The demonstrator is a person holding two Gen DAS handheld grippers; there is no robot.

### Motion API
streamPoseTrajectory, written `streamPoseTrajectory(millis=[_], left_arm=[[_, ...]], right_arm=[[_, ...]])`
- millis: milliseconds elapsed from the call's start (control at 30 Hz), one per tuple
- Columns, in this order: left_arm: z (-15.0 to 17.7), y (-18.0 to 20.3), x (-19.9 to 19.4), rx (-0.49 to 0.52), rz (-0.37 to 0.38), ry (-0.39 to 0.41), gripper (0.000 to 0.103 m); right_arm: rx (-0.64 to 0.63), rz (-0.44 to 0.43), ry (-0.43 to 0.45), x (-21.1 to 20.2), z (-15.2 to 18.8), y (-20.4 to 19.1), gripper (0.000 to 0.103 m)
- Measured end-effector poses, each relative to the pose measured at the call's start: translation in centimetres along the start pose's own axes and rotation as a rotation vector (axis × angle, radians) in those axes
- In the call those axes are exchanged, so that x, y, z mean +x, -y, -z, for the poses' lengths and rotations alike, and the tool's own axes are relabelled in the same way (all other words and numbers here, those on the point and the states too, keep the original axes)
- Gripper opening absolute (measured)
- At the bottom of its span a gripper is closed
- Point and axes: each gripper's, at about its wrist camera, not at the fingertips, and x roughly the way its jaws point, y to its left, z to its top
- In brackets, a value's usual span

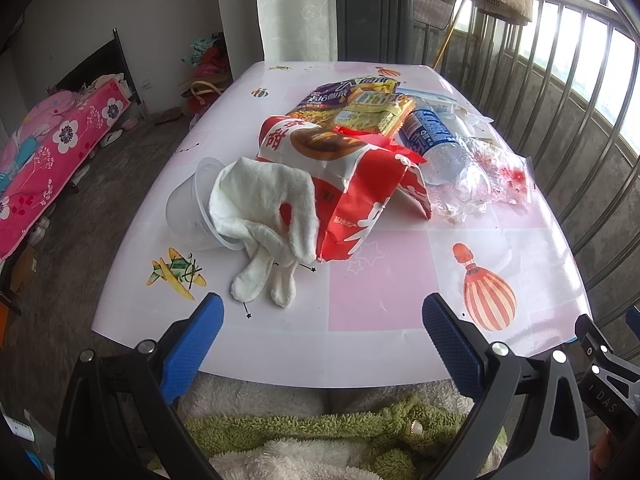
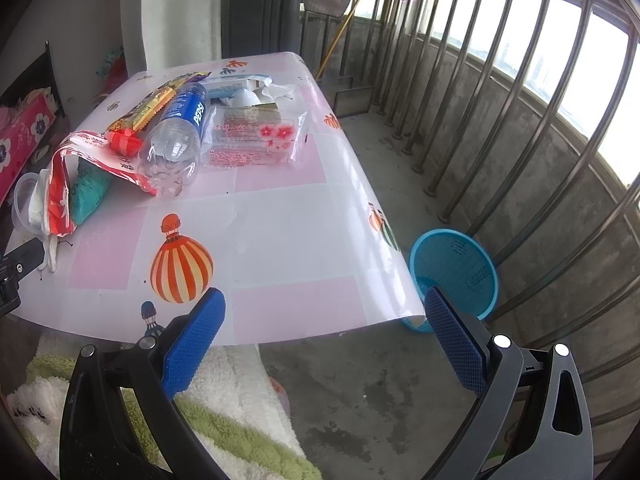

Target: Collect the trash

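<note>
Spread wide and empty above the near edge of the table (image 1: 400, 280): left gripper (image 1: 322, 316), blue pads well apart. Likewise gaping and empty, right gripper (image 2: 324, 312), poised over the table's near right corner. Heaped at 12 o'clock from the left gripper, mid-table: a torn red snack bag (image 1: 360, 184), a white terry glove (image 1: 264, 208) draped over its open mouth and against a clear plastic cup (image 1: 188, 208) tipped on its side at 10 o'clock. Behind, yellow and purple snack wrappers (image 1: 368, 108); at 1 o'clock, an empty Pepsi bottle (image 1: 436, 140) lying flat, touching the red bag, and a crinkled clear bag with red blossoms (image 1: 504, 172) just beside it. Likely all featherweight; film wrappers soft and slippery, best pinched at a raised fold or torn edge rather than pressed flat. Bottle probably stiff enough at the labelled waist but apt to roll and squirt from the pads. Cup thin, prone to crushing; rim the safer hold. Down on the concrete at 1 o'clock from the right gripper, beyond the table corner: a blue mesh wastebasket (image 2: 456, 264), seemingly empty, its near side partly hidden by the overhanging tablecloth. Close behind it, balcony railing (image 2: 520, 120). Glove's fingers trailing toward the table edge, likely to drag along with the red bag.
</note>
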Motion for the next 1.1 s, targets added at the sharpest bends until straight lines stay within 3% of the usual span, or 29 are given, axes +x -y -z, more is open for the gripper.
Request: streamPoseTrajectory(millis=[467,767,967,1100], left_arm=[[-0.1,0.2,0.2,0.000,0.005,-0.005,0.097],[-0.9,-0.4,-0.2,-0.008,0.045,0.066,0.097],[-1.6,-2.9,-0.6,-0.041,0.076,0.144,0.097],[-1.7,-5.5,-0.5,-0.090,0.159,0.207,0.097]], right_arm=[[-0.002,0.004,-0.003,0.3,0.1,0.1,0.095],[-0.029,-0.023,0.043,0.4,-1.4,-1.1,0.095],[-0.058,-0.091,0.110,-0.2,-3.4,-3.4,0.095],[-0.079,-0.186,0.145,-0.4,-4.8,-5.2,0.095]])
